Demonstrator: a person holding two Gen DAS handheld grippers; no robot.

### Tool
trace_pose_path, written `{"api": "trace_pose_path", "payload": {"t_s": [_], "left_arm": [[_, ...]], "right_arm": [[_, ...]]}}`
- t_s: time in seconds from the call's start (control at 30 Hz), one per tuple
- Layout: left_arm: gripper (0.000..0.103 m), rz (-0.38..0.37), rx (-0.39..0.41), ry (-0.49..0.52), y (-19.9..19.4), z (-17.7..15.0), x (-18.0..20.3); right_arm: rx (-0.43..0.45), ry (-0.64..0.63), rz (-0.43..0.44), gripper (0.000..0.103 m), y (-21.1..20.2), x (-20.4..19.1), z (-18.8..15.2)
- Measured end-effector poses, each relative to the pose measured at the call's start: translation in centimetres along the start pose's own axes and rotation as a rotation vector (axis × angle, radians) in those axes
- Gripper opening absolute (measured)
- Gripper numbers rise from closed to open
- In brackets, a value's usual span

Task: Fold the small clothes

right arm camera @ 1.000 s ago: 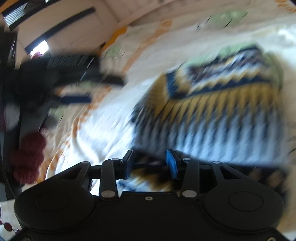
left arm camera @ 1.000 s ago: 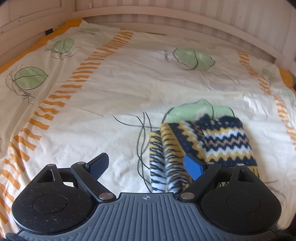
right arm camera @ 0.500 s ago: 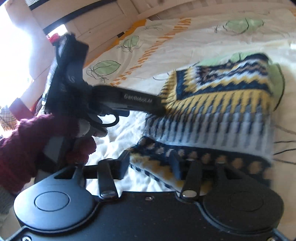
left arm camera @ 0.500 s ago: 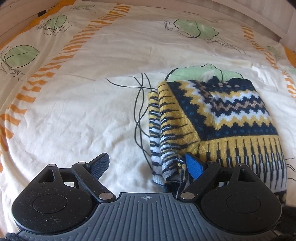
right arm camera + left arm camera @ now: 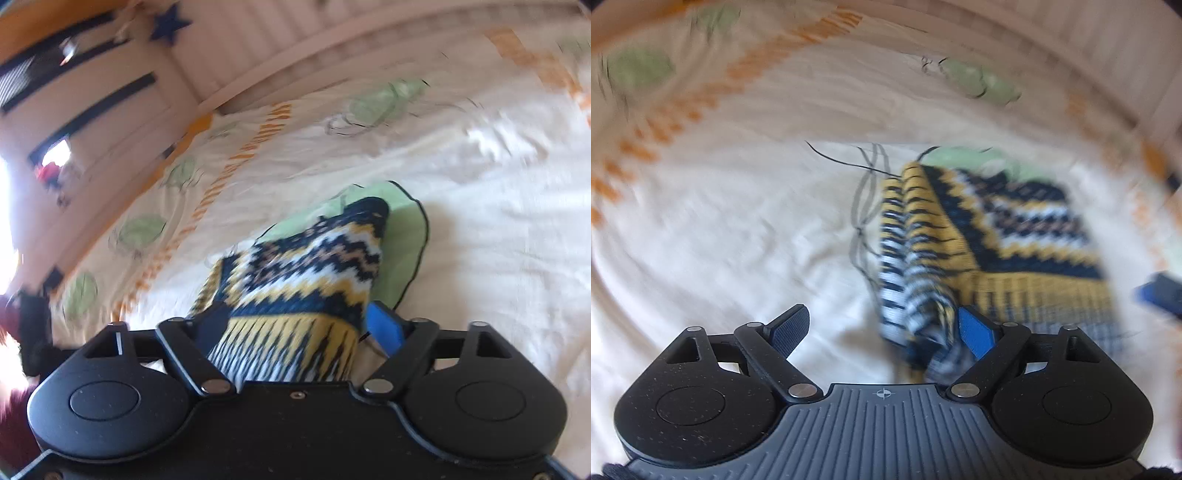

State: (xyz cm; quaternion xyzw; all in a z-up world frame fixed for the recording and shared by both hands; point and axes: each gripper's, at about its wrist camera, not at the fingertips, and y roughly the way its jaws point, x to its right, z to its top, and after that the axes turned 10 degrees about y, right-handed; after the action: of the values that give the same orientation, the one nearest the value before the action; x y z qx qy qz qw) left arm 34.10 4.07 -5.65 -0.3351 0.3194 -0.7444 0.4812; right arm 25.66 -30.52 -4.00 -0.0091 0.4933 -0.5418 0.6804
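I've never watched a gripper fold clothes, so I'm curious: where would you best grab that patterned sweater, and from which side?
Probably at the near hem of the sweater, coming in low from the front edge. The garment lies folded flat on the sheet, and its striped near edge already sits between the wide-open fingers of the right gripper, whose jaws have just been opening. The left gripper, also open, could take the bunched left fold.

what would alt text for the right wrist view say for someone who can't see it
A folded knit sweater in navy, yellow and white zigzags lies on a cream bedsheet with green leaf prints, its striped hem between the wide-open jaws of the right gripper, which have just been opening. The picture is blurred; a white slatted headboard runs behind.
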Motion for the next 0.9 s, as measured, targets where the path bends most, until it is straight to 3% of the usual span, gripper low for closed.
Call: {"api": "trace_pose_path", "payload": {"t_s": [0.07, 0.13, 0.23, 0.4, 0.47, 0.7, 0.8, 0.87, 0.9], "left_arm": [[0.086, -0.105, 0.002, -0.072, -0.3, -0.2, -0.9], [0.087, -0.157, 0.003, -0.084, -0.5, -0.2, -1.1], [0.088, -0.142, 0.016, -0.004, -0.9, -0.5, -0.1], [0.088, -0.094, -0.101, 0.058, 1.3, -1.7, 0.8], [0.088, -0.083, -0.108, 0.065, 1.8, -2.0, 1.0], [0.092, -0.265, -0.119, 0.007, 4.0, -1.5, 2.4], [0.097, -0.276, -0.114, 0.002, 4.7, -1.4, 3.0], [0.093, -0.304, -0.099, -0.018, 4.8, -1.3, 2.8], [0.073, -0.328, -0.087, -0.041, 4.9, -1.4, 2.6]], "right_arm": [[-0.004, 0.035, -0.001, 0.088, 0.9, 1.1, 0.5], [-0.009, 0.057, 0.003, 0.088, 1.6, 2.0, 0.7], [-0.031, 0.078, 0.009, 0.088, 2.2, 3.0, 0.6], [-0.074, 0.101, 0.044, 0.088, 3.5, 4.0, 0.3], [-0.092, 0.116, 0.059, 0.088, 4.2, 4.3, 0.2], [-0.118, 0.156, 0.128, 0.089, 6.8, 4.8, 0.0], [-0.146, 0.146, 0.16, 0.089, 7.3, 4.2, 0.0], [-0.167, 0.12, 0.147, 0.074, 7.4, 3.6, -0.1], [-0.168, 0.095, 0.118, 0.059, 7.4, 3.2, -0.3]]}}
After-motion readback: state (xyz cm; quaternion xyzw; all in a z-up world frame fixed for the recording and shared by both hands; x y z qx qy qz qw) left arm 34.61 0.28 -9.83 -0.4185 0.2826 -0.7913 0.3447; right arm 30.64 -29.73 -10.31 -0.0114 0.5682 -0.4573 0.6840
